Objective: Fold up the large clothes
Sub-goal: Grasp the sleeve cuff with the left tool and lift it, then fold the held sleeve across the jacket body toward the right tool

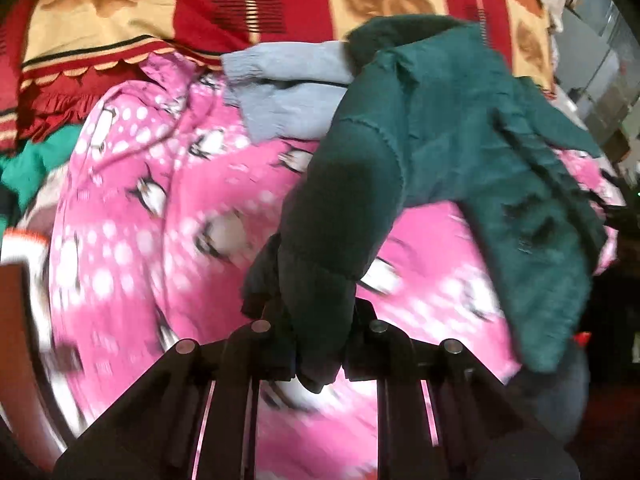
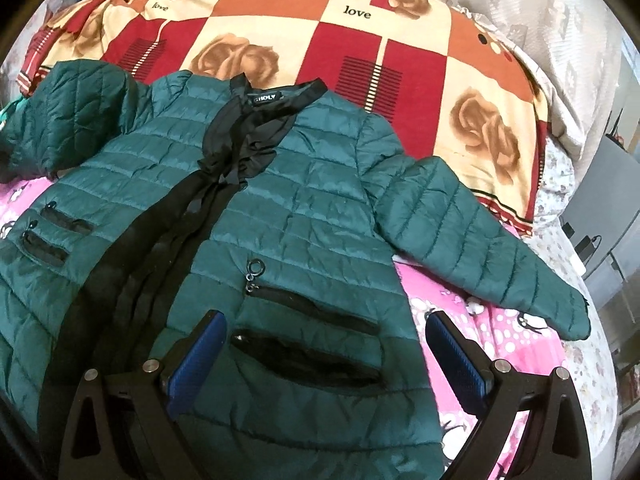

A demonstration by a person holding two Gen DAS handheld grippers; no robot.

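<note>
your left tongs [image 1: 316, 344] pinch the quilted green jacket [image 2: 304, 208] by its sleeve cuff; your right tongs [image 2: 324, 348] gape wide above its zipped pockets.

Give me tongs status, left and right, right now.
Left tongs: shut on a sleeve of the dark green quilted puffer jacket.
Right tongs: open, holding nothing, fingers either side of the jacket's zip pockets.

Teal quilted jacket [image 2: 320, 200], black trim — pink penguin-print sheet [image 1: 132, 240] — red-cream rose-checked blanket [image 2: 360, 40]
</note>
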